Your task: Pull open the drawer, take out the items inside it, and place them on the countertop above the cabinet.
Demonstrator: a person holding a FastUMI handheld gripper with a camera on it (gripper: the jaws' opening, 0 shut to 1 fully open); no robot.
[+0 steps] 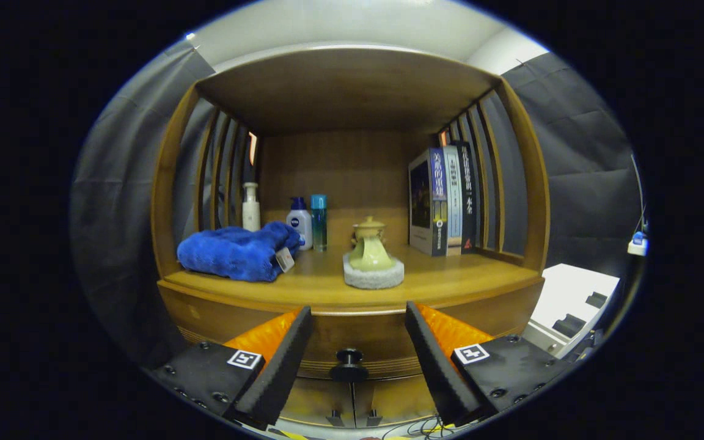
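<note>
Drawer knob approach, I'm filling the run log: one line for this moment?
phase: approach | gripper: open, fingers either side of drawer knob, not touching | drawer: closed | countertop: towel, bottles, jar, books

A cabinet [352,110] of smooth, satin-finished brown wood, its worktop [450,278] faintly glossy. A dark, shiny knob [349,356] sits on the drawer [352,339]. A fluffy blue cloth towel [236,252], glossy plastic bottles [300,223], a glazed ceramic jar [369,247] on a rough grey pad [374,276], and paper-covered books [443,198].

The tool [358,318] has its ridged, matt fingers [285,360] spread apart.
</note>
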